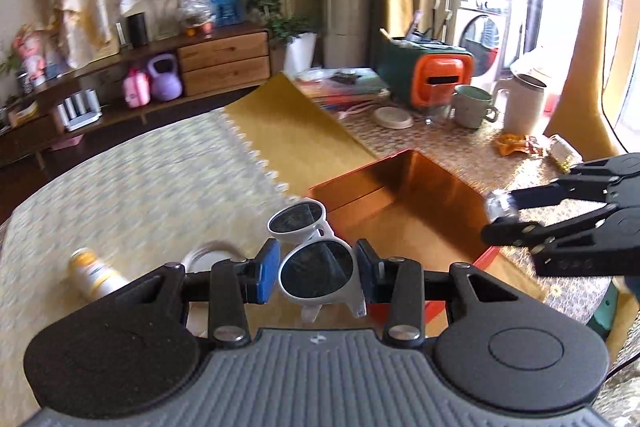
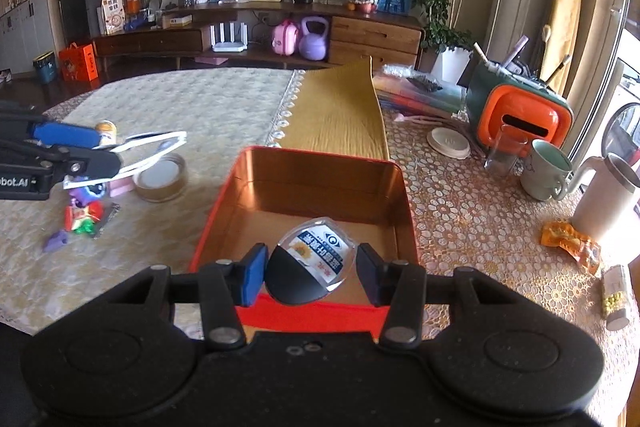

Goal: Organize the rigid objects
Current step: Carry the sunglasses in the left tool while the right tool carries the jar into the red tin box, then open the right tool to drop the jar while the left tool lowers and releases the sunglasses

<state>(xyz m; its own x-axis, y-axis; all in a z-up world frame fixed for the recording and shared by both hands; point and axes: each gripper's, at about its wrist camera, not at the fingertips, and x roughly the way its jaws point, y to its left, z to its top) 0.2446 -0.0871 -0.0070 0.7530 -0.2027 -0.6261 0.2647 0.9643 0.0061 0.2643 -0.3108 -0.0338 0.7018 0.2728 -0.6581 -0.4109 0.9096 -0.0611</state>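
Clamping the sunglasses (image 1: 316, 263) by one lens in my left gripper (image 1: 318, 269) — light, brittle, slippery — I hold a small jar (image 2: 310, 261) in my right gripper (image 2: 312, 273) over the tin (image 2: 320, 167).

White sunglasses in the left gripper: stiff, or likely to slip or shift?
The sunglasses look like rigid plastic and probably light. The left gripper pinches one round lens rim, so they could pivot. Folded arms hang below and may snag the orange tin.

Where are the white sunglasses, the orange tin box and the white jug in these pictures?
white sunglasses (image 1: 318, 267): left wrist view, on the nearer dark lens.
orange tin box (image 2: 320, 175): right wrist view, on its far inner wall.
white jug (image 2: 600, 211): right wrist view, on its side.
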